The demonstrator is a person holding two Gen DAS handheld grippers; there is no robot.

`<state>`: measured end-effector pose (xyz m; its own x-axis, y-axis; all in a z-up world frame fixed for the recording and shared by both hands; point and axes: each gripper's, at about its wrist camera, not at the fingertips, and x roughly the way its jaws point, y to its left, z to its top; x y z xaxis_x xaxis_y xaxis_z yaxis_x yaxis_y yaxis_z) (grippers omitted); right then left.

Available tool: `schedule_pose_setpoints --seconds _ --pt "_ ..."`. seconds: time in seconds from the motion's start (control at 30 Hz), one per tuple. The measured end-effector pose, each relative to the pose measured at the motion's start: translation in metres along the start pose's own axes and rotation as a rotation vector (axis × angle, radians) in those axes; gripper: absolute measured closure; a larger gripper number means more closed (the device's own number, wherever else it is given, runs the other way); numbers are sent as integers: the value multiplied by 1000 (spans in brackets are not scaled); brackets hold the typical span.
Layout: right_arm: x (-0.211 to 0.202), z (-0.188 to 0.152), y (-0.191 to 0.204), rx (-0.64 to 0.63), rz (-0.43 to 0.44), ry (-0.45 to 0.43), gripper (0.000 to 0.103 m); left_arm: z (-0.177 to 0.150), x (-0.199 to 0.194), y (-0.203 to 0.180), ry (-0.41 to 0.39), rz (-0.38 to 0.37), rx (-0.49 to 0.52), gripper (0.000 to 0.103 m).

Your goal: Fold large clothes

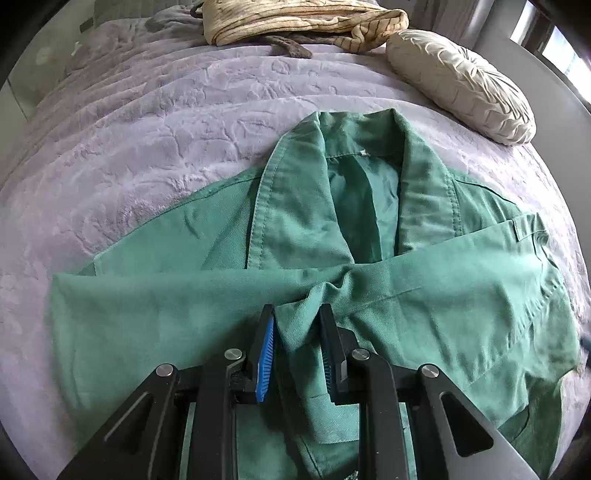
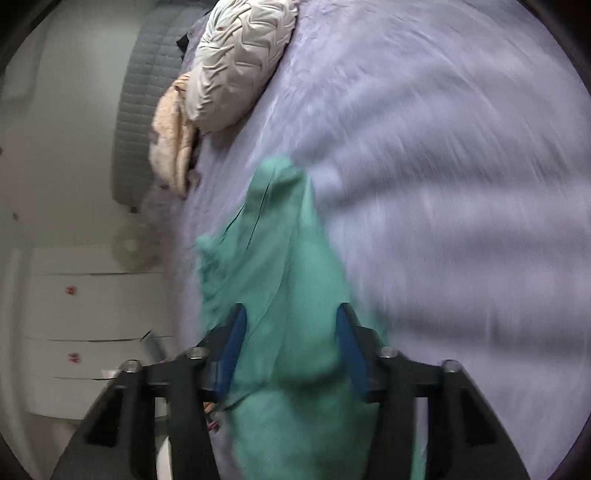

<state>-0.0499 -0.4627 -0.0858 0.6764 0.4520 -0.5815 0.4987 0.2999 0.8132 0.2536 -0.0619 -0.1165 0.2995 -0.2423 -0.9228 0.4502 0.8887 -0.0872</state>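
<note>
In the left wrist view we find the jacket (image 1: 332,240) lying on the bedspread (image 1: 147,147), collar at the far end, both sleeves folded across its front. The left gripper (image 1: 297,325) sits at the near edge, with a ridge of jacket fabric between its fingers. Behind the jacket and to its right, a round cushion (image 1: 461,85) rests on the bedspread. A bundle of striped cloth (image 1: 295,18) lies at the far edge, left of the cushion.

In the right wrist view, jacket fabric passes between the fingers of the right gripper (image 2: 291,325). A drawer unit (image 2: 85,325) stands left of the bed.
</note>
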Motion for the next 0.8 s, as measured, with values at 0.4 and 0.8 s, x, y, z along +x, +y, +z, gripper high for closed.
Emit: schedule_pose_setpoints --seconds 0.4,0.8 --pt "13 -10 -27 119 -38 -161 101 3 5 -3 2 59 53 79" --pt "3 -22 -31 47 -215 -95 90 -12 -39 13 -36 84 28 78"
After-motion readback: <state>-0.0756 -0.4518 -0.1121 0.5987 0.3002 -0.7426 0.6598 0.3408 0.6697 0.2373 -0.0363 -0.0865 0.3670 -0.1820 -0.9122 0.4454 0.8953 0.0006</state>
